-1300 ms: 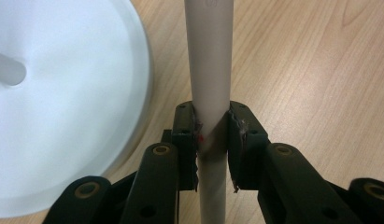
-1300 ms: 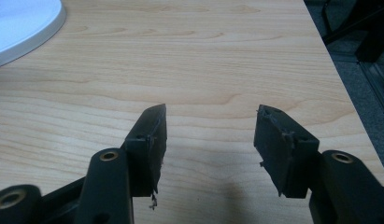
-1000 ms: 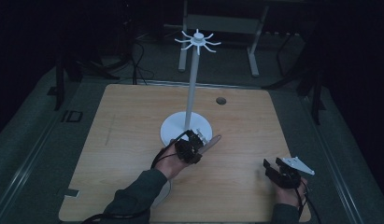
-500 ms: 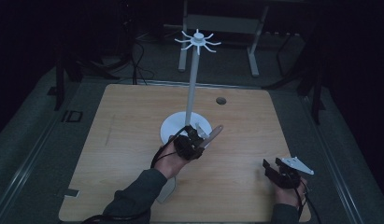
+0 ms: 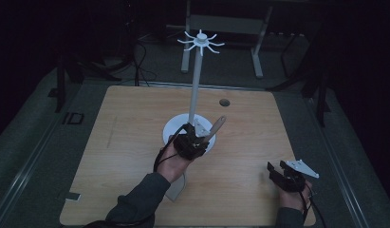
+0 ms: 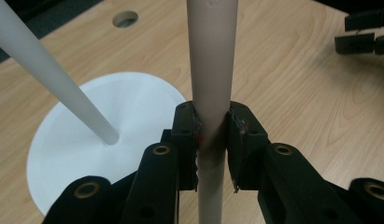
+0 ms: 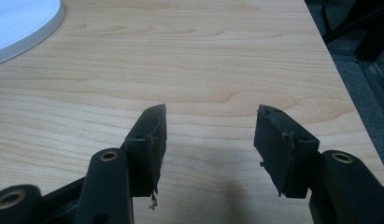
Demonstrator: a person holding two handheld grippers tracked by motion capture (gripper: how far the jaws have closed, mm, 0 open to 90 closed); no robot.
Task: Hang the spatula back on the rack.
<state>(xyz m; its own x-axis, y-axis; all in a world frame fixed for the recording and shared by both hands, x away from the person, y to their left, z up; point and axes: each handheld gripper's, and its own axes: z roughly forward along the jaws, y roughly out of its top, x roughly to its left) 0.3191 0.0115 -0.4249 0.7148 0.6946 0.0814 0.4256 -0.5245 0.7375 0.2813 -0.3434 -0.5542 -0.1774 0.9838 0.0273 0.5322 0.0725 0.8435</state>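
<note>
A white stand with a ring of hooks at its top rises from a round white base at the middle of the wooden table. My left gripper hovers over the base's front edge, shut on a pale wooden utensil handle that slants up and to the right. In the left gripper view the handle runs upright between the pressed pads, with the stand's pole and base to its left. My right gripper rests near the table's front right, open with nothing between its fingers.
A round cable hole lies in the table behind the stand. A pale flat shape shows beneath the left forearm. Dark floor, cables and a metal frame surround the table. The right table edge runs close to my right gripper.
My left gripper has lifted a little with the handle, whose free end now points more steeply upward. The right gripper has stayed where it was.
</note>
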